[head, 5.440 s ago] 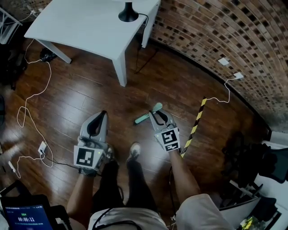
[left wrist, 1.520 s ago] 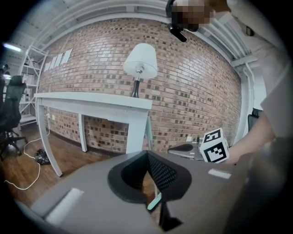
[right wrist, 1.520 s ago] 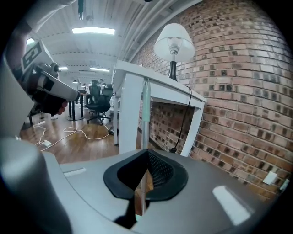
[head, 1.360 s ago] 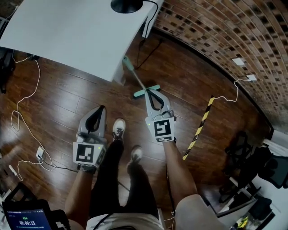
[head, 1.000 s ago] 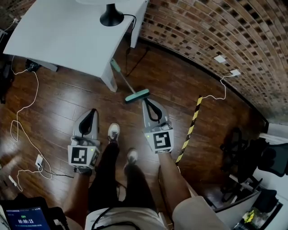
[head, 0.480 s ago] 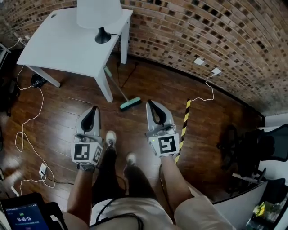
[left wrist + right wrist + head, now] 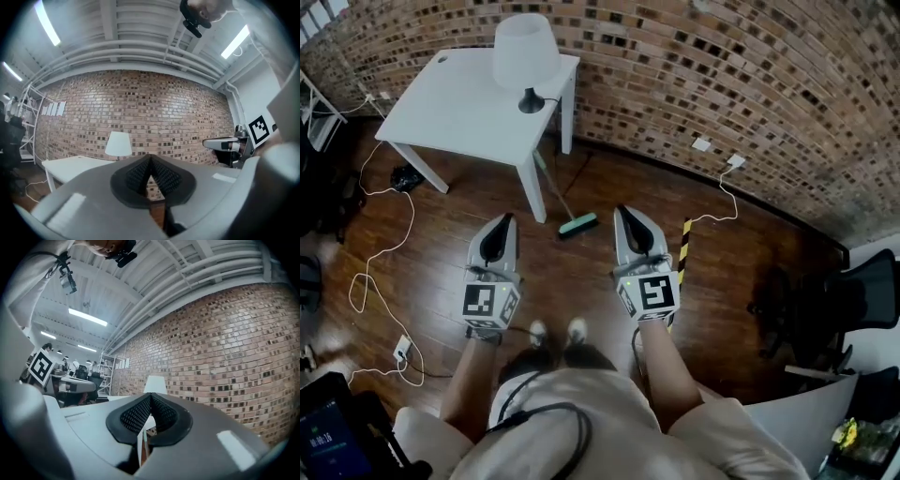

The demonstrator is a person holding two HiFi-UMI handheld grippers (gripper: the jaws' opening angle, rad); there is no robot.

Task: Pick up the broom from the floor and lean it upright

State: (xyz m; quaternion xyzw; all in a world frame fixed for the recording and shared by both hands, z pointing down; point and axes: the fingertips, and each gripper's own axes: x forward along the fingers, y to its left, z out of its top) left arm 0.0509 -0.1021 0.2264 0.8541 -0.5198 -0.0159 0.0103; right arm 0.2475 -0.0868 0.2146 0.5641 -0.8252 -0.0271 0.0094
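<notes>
The person's two shoes [image 7: 558,330] stand at 6 o'clock in the head view, on a dark wooden floor [image 7: 441,244]. Just past them both tongs are held out level and side by side. The left gripper [image 7: 508,217] has its jaws pressed together with nothing between them, and its own view shows the ribbed pads meeting at the tip. The right gripper [image 7: 623,210] is closed in the same way and also holds nothing.

The broom [image 7: 578,225] is in neither tool. Its head rests on the floor in the gap between the two tips, at about 3 o'clock from the left tip and 9 o'clock from the right one. It is near both and touches neither.

It is a small broom with a short teal head set crosswise. A thin pale handle rises from the head toward 11 o'clock and ends in a teal grip. The handle tilts rather than standing straight, and its upper end lies against the near corner leg of a white table [image 7: 459,112]. Exact contact is hard to judge.

At 1 o'clock from the right tip a yellow-and-black striped strip [image 7: 682,246] lies on the floor. A white cable [image 7: 380,253] trails at 9 o'clock. A lamp [image 7: 526,56] with a white shade stands on the table, and beyond it a brick wall [image 7: 722,84] curves across 12 to 3 o'clock.
</notes>
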